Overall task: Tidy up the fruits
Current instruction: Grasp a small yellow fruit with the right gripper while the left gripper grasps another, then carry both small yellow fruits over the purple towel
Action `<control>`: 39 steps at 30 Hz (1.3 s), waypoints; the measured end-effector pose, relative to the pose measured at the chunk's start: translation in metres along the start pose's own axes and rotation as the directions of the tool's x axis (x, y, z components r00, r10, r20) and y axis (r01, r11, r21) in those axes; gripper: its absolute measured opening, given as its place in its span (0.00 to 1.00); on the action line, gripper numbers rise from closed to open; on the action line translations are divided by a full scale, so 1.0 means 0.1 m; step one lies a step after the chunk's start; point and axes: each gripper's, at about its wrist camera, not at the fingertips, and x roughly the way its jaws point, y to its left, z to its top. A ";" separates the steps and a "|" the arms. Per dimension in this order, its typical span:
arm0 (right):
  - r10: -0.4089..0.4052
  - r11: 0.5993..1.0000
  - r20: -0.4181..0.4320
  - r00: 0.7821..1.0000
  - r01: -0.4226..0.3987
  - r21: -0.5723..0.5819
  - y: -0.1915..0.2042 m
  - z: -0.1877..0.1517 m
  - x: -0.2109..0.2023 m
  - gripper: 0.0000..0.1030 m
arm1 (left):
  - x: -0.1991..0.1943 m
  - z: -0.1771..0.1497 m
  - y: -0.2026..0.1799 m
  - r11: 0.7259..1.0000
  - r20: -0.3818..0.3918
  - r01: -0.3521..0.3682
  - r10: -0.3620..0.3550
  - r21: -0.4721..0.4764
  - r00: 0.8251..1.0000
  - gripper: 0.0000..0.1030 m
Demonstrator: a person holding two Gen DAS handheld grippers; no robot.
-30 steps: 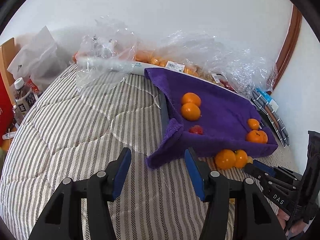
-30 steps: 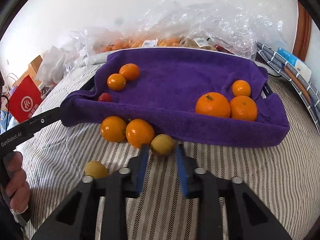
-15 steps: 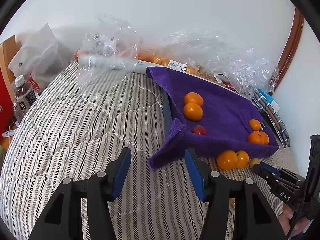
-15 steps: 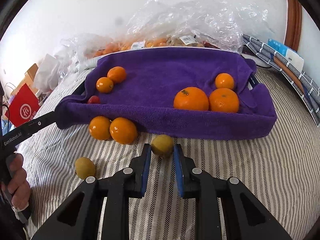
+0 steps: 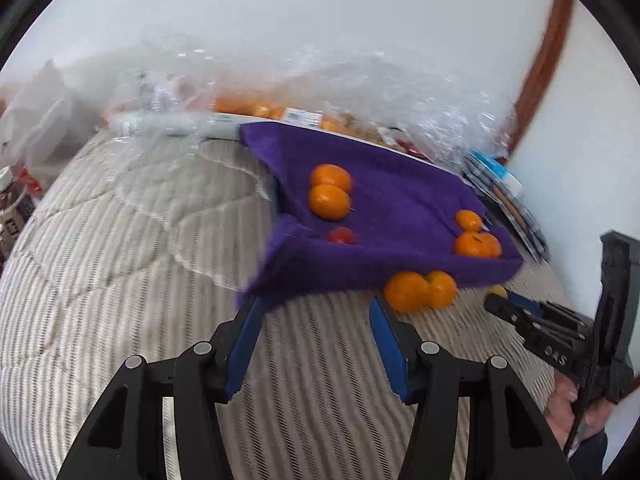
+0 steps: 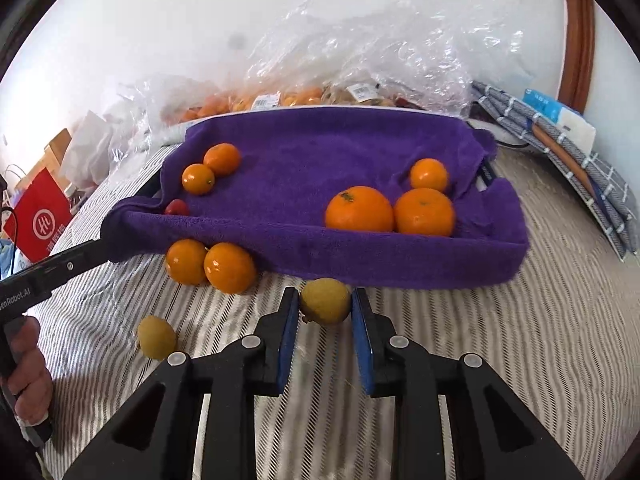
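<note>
A tray lined with a purple towel (image 6: 320,148) sits on the striped bedspread and holds several oranges (image 6: 359,209) and a small red fruit (image 6: 176,208). Two more oranges (image 6: 230,267) lie on the bed against its near edge, with a yellow fruit (image 6: 157,337) loose to their left. My right gripper (image 6: 325,305) has a second yellow fruit (image 6: 325,298) between its blue pads, which touch both its sides while the jaws begin opening. My left gripper (image 5: 316,308) is open and empty over the bedspread, its left fingertip at the towel's hanging corner (image 5: 260,284).
Clear plastic bags of fruit (image 6: 360,52) are piled behind the tray along the white wall. Folded grey cloth and a box (image 6: 560,128) lie at the right. A red bag (image 6: 38,220) and a bottle (image 5: 12,200) stand beside the bed at the left.
My right gripper closed on the yellow fruit and drew it slightly right of the two oranges. The left gripper swung closer to the towel's corner, its view now blurred.
</note>
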 end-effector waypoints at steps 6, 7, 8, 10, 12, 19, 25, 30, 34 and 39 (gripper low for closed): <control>-0.042 0.999 0.020 0.999 0.042 -0.007 -0.22 -0.14 -0.23 0.26 | 0.06 -0.15 -0.43 0.991 -0.076 0.115 -0.110 0.064 0.991 0.52; -0.039 0.999 0.022 0.999 0.039 0.005 -0.27 -0.17 -0.25 0.26 | 0.08 -0.16 -0.47 0.992 -0.085 0.109 -0.103 0.071 0.991 0.52; -0.036 0.999 0.022 0.999 0.035 0.015 -0.31 -0.19 -0.27 0.26 | 0.12 -0.18 -0.51 0.992 -0.100 0.098 -0.090 0.079 0.991 0.52; -0.035 0.999 0.024 0.999 0.034 0.031 -0.37 -0.25 -0.27 0.26 | 0.19 -0.21 -0.57 0.993 -0.130 0.085 -0.074 0.082 0.989 0.41; -0.029 0.999 0.022 0.999 0.028 0.040 -0.40 -0.27 -0.28 0.26 | 0.23 -0.23 -0.59 0.993 -0.143 0.102 -0.092 0.064 0.985 0.38; 0.001 0.999 0.038 0.999 -0.003 0.051 -0.40 -0.26 -0.29 0.26 | 0.27 -0.28 -0.73 0.989 -0.141 0.035 -0.014 0.145 0.990 0.25; -0.007 0.997 0.045 0.999 0.004 0.074 -0.44 -0.28 -0.31 0.26 | 0.28 -0.26 -0.69 0.992 -0.141 0.048 -0.031 0.115 0.989 0.25; -0.029 0.997 0.040 0.999 0.026 0.067 -0.42 -0.28 -0.30 0.26 | 0.28 -0.26 -0.67 0.993 -0.142 0.057 -0.042 0.103 0.989 0.25; -0.023 0.998 0.039 0.999 0.021 0.053 -0.40 -0.28 -0.30 0.26 | 0.28 -0.26 -0.67 0.993 -0.142 0.056 -0.041 0.103 0.989 0.25; -0.006 0.999 0.049 0.999 0.003 0.047 -0.39 -0.28 -0.32 0.26 | 0.28 -0.25 -0.66 0.992 -0.146 0.063 -0.048 0.106 0.988 0.25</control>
